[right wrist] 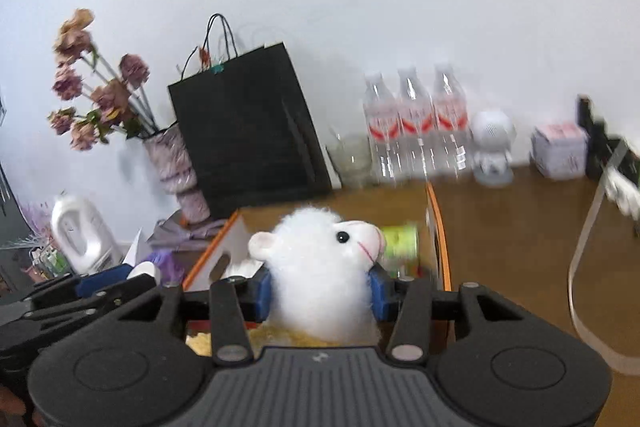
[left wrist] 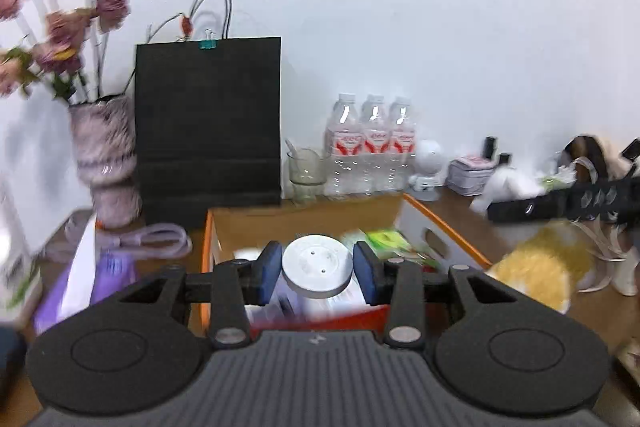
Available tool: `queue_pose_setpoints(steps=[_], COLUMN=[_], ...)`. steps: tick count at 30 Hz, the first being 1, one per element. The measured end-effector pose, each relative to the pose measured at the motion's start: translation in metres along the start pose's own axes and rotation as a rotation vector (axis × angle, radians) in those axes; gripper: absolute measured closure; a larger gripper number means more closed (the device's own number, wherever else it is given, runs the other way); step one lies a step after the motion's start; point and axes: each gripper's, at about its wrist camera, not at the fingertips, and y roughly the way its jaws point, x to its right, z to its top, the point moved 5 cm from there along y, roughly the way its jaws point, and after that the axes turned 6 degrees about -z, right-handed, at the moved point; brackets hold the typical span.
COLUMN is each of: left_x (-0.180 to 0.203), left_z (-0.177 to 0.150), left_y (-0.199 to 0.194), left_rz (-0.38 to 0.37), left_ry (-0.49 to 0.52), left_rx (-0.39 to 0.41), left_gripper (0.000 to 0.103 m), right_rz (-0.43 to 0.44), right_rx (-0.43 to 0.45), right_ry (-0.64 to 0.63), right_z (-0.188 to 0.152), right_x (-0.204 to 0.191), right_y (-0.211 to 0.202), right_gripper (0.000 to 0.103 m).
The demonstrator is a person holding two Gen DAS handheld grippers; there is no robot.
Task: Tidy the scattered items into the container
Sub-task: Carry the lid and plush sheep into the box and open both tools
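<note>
Step in hand: both items being carried above the cardboard box (left wrist: 304,223).
- Left gripper (left wrist: 317,271): narrowed part-way, clamping the white disc (left wrist: 318,265) over the box.
- Right gripper (right wrist: 320,291): part-closed, squeezing the white plush lamb (right wrist: 320,267), box just beyond.

Next, by judgement: lowering and releasing each inside the box walls.

no legible text, bottle labels (left wrist: 374,141) blurred

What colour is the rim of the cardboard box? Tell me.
Orange. The cardboard box rim shows best in the left wrist view.
</note>
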Motion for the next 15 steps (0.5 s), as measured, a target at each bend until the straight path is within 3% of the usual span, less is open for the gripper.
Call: queue_pose_setpoints(steps=[5,8,15], left_x=[-0.029,-0.041,-0.065], left_z=[0.023,0.020,-0.007], left_y=[0.094,0.146,0.231], left_rz=[0.009,0.008,0.061], left_ry=[-0.037,-0.033,-0.063], left_rx=[-0.115,-0.196,-0.385], left_gripper=[0.063,0.063,0.062], right_rz=[0.004,-0.070,-0.174], right_rx=[-0.091,-0.151,-0.351], right_ry=[0.062,0.012,0.002], right_z=[0.055,0.068,0.033], right_x=[0.008,0.006,0.017], right_y=[0.078,0.134,0.256], right_gripper=[0.058,0.058,0.058])
